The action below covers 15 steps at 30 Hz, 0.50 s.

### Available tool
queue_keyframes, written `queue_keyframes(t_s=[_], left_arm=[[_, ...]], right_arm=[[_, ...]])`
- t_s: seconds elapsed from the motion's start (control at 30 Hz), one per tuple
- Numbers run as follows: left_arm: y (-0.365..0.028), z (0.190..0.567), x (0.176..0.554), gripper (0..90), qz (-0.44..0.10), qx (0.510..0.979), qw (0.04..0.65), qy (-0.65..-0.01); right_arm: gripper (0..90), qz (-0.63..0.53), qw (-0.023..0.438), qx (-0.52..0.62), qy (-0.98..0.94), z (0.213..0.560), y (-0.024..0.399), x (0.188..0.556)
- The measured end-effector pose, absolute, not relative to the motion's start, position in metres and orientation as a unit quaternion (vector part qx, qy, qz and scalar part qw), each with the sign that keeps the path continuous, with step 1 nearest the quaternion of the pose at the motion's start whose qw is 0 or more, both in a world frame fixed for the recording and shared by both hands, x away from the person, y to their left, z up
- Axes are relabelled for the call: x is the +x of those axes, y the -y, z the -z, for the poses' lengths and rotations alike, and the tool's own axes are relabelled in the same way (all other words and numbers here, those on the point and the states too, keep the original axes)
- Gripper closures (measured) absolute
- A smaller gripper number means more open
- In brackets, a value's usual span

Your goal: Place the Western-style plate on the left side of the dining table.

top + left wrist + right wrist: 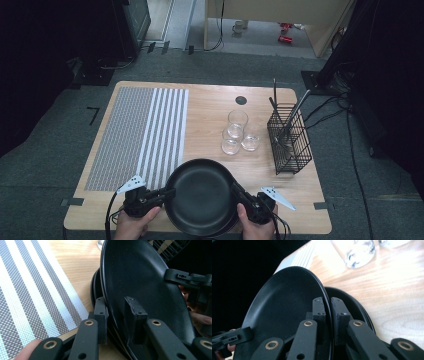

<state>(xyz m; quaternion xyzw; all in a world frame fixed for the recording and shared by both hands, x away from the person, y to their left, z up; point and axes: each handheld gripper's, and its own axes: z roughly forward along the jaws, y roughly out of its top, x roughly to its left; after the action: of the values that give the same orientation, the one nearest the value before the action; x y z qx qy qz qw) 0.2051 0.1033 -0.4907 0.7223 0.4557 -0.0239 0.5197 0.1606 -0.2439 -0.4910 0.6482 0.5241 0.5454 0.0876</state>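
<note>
the top black plate [202,195] sits between the two grippers, on a stack of black plates [352,302] at the near edge of the tabletop [210,107], and each gripper takes it from one side, so the rim on the left and the rim on the right are the two holding points. the left gripper [116,317] has its fingers [101,315] narrow around the left rim, one finger under the plate and one on its inner face; whether both press on it is hard to tell. the right gripper [327,312] has its fingers [318,307] nearly together, clamped on the thin right rim. the plate is round, so no long axis matters; what matters is the line from one grip to the other, which runs across the plate. in both gripper views the plate looks a little tilted above the plates below. the placemat [145,135] lies to the left, the three glasses [236,132] and the wire basket [290,140] farther back on the right, all apart from the plate. both hands seem equally near, so i judge the lift needs them together.
</note>
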Motion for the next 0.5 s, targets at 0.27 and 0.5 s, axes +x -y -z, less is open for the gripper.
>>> queue_keyframes(t_s=[0.27,0.5], left_arm=[[-0.111,0.484,0.209,76.3,0.021,0.711,0.532,-0.46],[-0.123,0.473,0.215,76.3,0.003,0.706,0.54,-0.458]], right_arm=[[83.1,-0.555,0.093,0.639,-0.525,0.485,0.238,0.163],[83.0,-0.559,0.093,0.633,-0.528,0.476,0.227,0.173]])
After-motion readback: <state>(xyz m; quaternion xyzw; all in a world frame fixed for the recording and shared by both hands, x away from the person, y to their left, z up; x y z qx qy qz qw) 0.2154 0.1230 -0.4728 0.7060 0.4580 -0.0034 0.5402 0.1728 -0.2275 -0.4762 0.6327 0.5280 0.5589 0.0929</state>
